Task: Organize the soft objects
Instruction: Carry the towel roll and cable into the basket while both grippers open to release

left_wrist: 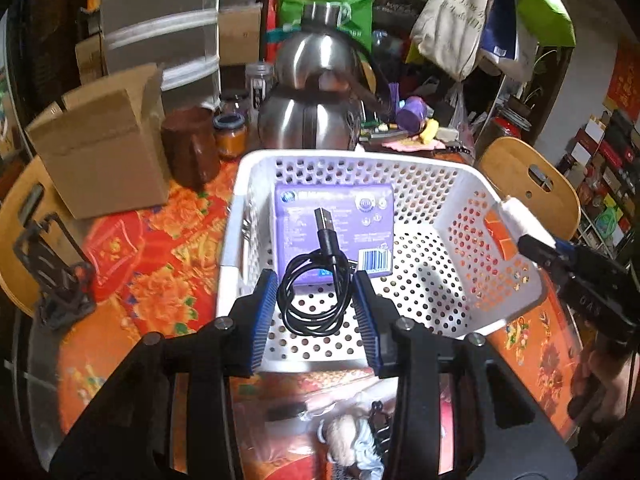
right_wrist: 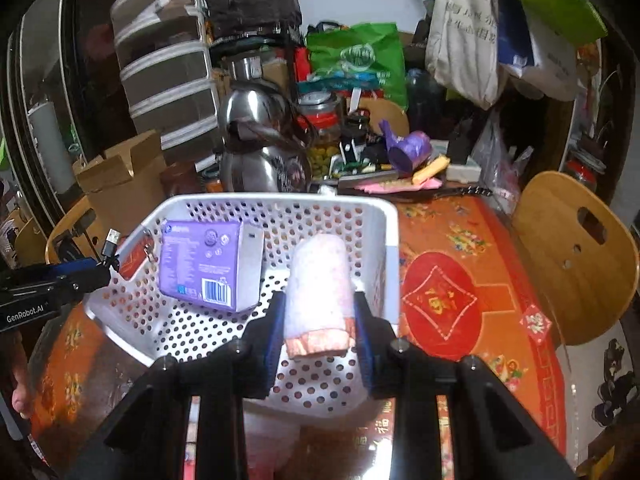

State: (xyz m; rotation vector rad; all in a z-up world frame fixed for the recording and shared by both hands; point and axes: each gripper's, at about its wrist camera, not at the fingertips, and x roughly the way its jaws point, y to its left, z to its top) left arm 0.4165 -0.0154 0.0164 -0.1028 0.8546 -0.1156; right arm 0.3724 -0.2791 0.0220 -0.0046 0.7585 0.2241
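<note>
Rolled towel (right_wrist: 320, 284) in the right gripper (right_wrist: 320, 322): long axis runs along the fingers, away from the camera, far end tipped up over the basket (right_wrist: 384, 248); near end shows the pink-orange roll edge. Jaws are narrowed onto the roll, pads pressing both its sides. In the left view the same towel (left_wrist: 520, 216) sits just above the basket's right wall (left_wrist: 460, 208), pointing in and up-left. Cable (left_wrist: 316, 280), black, coiled in one loose loop, is in the left gripper (left_wrist: 316, 312); the loop hangs between the blue pads, which press its sides, and the USB plug (left_wrist: 322, 216) stands up and away from the camera. The plug (right_wrist: 113, 236) also shows in the right view, at the basket's left rim. Both grippers point down at a slant over the basket, the left (right_wrist: 60, 276) from its left side, the right (left_wrist: 560, 256) from its right. Inside the basket: one purple box (left_wrist: 332, 220), lying flat against the back wall (barcode toward the camera). Counts: one towel, one cable, one box, one basket, two grippers. The basket rests on a red-orange tablecloth (right_wrist: 460, 280); behind it two steel kettles (left_wrist: 316, 100), one cardboard box (left_wrist: 104, 136), and two wooden chair backs (left_wrist: 528, 184) at the sides.
</note>
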